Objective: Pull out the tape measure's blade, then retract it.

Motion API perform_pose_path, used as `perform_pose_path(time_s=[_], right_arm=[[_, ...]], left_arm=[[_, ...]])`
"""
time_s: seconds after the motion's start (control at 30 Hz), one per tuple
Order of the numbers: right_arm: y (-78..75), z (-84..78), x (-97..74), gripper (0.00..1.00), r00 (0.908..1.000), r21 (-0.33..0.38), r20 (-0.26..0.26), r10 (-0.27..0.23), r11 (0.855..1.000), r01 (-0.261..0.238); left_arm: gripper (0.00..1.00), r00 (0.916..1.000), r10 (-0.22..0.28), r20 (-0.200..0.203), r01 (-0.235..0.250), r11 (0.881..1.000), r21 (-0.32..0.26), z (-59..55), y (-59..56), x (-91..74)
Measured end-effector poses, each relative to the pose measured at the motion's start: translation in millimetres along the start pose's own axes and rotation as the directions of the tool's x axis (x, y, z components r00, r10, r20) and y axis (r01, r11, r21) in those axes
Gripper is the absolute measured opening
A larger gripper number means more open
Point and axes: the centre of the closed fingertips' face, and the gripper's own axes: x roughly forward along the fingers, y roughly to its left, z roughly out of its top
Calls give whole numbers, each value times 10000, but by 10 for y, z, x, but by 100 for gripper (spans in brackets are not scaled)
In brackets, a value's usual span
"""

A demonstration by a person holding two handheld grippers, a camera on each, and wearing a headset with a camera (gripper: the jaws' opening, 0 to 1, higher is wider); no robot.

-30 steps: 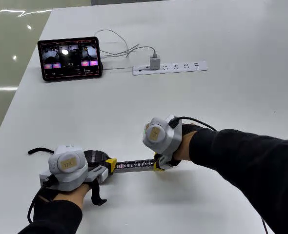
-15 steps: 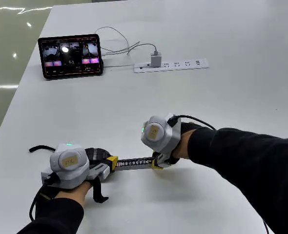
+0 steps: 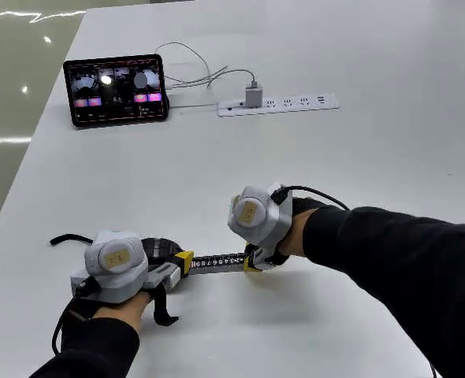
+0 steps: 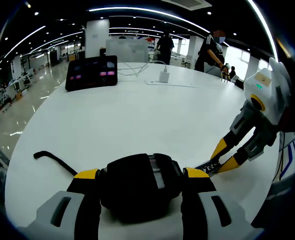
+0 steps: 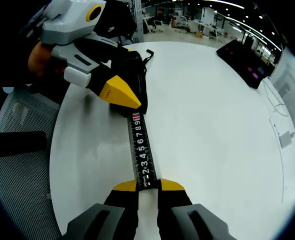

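My left gripper (image 4: 142, 173) is shut on the tape measure's black case (image 4: 140, 185), which rests on the white table. In the head view the case (image 3: 158, 252) sits at the lower left, beside the left gripper (image 3: 169, 264). A short length of black blade (image 3: 217, 261) with white numbers runs right from the case to my right gripper (image 3: 250, 264). The right gripper (image 5: 141, 186) is shut on the blade (image 5: 140, 150) at its tip, and about ten centimetres of scale show. The case (image 5: 135, 75) lies straight ahead of it, close by.
A tablet (image 3: 116, 90) stands at the back left, and a white power strip (image 3: 280, 104) with a charger (image 3: 252, 97) and cables lies behind the middle. A black strap (image 3: 67, 239) trails left of the case. The table's left edge (image 3: 27, 157) is near.
The right gripper has moved left toward the case with the blade tip, so the exposed blade is shorter. The left gripper and the case have hardly moved.
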Motion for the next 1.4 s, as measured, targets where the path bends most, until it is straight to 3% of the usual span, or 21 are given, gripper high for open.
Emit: perform_pose_path(time_s=[1.03, 1.4], right_arm=[[20, 102, 49, 9, 9996, -45, 277, -25, 10000, 27], [28, 139, 67, 9, 9978, 203, 661, 43, 9998, -56]], left_arm=[[60, 10000, -61, 33, 61, 10000, 12, 3, 1, 4], [60, 9999, -105, 59, 105, 9999, 7, 5, 2, 8]])
